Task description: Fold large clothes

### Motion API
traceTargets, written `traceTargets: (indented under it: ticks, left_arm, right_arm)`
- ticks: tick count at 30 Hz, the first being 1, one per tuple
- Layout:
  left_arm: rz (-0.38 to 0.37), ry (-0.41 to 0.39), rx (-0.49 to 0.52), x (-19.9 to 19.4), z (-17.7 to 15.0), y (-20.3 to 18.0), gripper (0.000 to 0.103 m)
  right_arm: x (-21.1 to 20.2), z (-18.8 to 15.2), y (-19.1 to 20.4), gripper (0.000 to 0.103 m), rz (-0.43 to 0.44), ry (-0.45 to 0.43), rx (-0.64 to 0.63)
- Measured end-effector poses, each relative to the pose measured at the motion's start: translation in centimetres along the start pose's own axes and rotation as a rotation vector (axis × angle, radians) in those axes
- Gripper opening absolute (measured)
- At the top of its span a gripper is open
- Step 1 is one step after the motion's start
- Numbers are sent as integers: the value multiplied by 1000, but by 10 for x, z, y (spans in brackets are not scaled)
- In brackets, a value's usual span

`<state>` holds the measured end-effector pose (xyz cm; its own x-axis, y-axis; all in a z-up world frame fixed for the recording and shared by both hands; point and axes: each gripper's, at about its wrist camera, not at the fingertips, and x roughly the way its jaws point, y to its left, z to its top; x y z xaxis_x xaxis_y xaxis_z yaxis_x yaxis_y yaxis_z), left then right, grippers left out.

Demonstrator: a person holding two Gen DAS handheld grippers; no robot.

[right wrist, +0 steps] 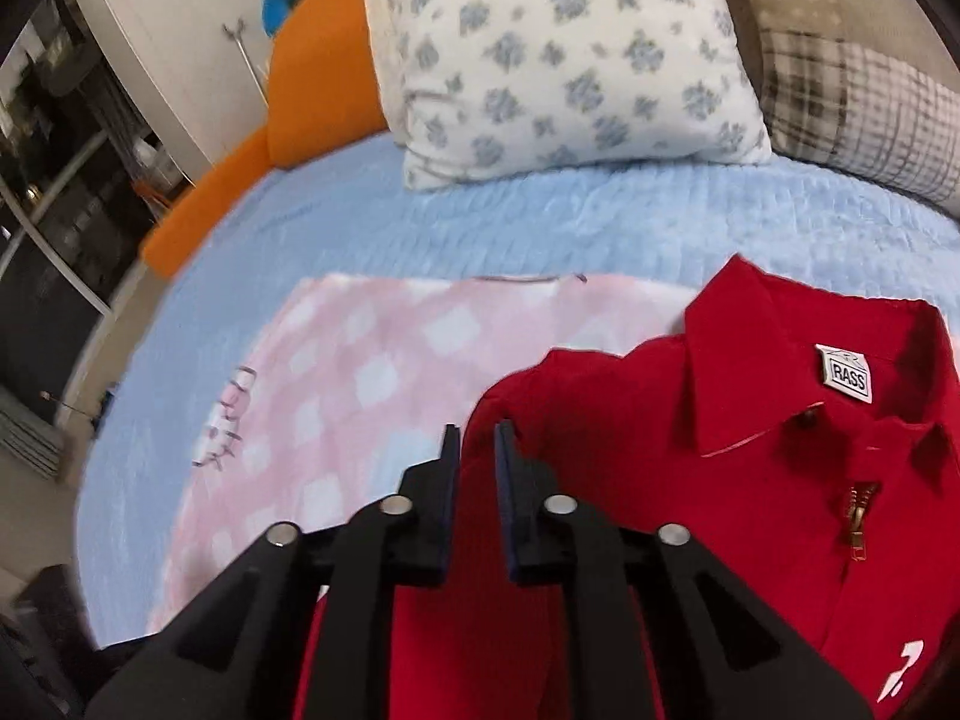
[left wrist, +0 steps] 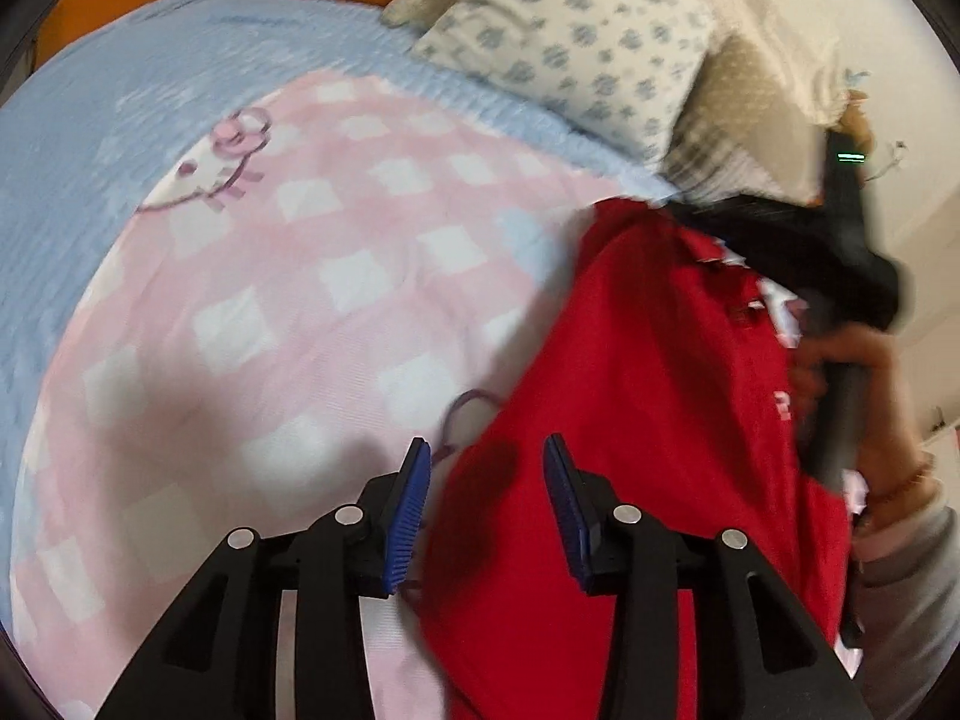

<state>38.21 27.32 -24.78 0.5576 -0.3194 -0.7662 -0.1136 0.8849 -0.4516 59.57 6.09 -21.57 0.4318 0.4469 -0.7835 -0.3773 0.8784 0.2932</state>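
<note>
On pink blanket (right wrist: 360, 372): red shirt (right wrist: 750, 480), collar toward pillow (right wrist: 570, 60).

The left wrist view looks forward and down past its own left gripper (left wrist: 486, 474) from close above the bed, the red collared zip shirt (left wrist: 648, 420) ahead and to its right. The right wrist view faces the headboard past the right gripper (right wrist: 478, 450), close over the same shirt (right wrist: 750, 480). Both views share the pink checked blanket (left wrist: 288, 312) (right wrist: 372, 378) and the white blue-flowered pillow (left wrist: 576, 42) (right wrist: 564, 60).

Left tongs (left wrist: 486, 480) gape wide with nothing between them; right tongs (right wrist: 477, 450) stand narrowly parted.
</note>
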Motion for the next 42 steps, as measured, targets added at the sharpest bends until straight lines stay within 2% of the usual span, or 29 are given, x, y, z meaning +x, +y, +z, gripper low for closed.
traceTargets:
  ticks: [2, 4, 6, 9, 12, 16, 19, 22, 24, 26, 29, 31, 32, 34, 36, 38, 42]
  left_arm:
    - [-55, -5, 12, -3, 1, -9, 43]
    - [-110, 14, 40, 1, 1, -18, 43]
    - [-113, 36, 36, 9, 1, -20, 43]
    - [-136, 79, 8, 21, -1, -15, 43]
    - [-125, 92, 18, 26, -4, -13, 43]
    - [-122, 94, 0, 25, -2, -13, 43]
    - [-87, 81, 47, 21, -2, -25, 46]
    - [-98, 87, 71, 18, -4, -34, 47]
    - [-127, 103, 62, 18, -6, -39, 47]
    - [-203, 127, 32, 15, -10, -49, 47]
    - [-251, 141, 119, 8, -24, -82, 47]
    - [-257, 156, 208, 6, -39, -108, 50]
    - [-264, 170, 234, 8, -46, -116, 56]
    - [-236, 217, 264, 19, -63, -125, 58]
    - [-208, 265, 266, 28, -78, -126, 58]
    - [-204, 291, 287, 28, -92, -124, 58]
    - [-177, 315, 338, 19, -114, -112, 58]
  right_arm:
    - [17, 0, 3, 11, -63, 4, -17]
    - [34, 2, 1, 11, -81, -1, 6]
    - [51, 0, -1, 13, -44, 14, 56]
    - [72, -7, 2, 13, -75, 50, 67]
    - [56, -10, 8, 13, -53, 29, 28]
    - [-11, -32, 36, 13, -11, 32, -173]
    - [-66, -84, 52, 13, 25, 73, -324]
    - [-119, -162, 54, 13, 78, 134, -386]
    - [-148, -223, 52, 13, 58, 167, -407]
    - [-172, -263, 54, 13, 42, 175, -415]
    - [-213, -314, 50, 13, -39, 107, -373]
    - [-225, -337, 45, 14, -52, 113, -321]
    - [-225, -348, 42, 20, -52, 143, -304]
    - [-216, -371, 33, 28, -51, 194, -255]
    - [-212, -389, 32, 28, -65, 211, -256]
    - [-222, -401, 37, 28, -85, 160, -285]
    - [-243, -389, 35, 28, -52, 85, -206]
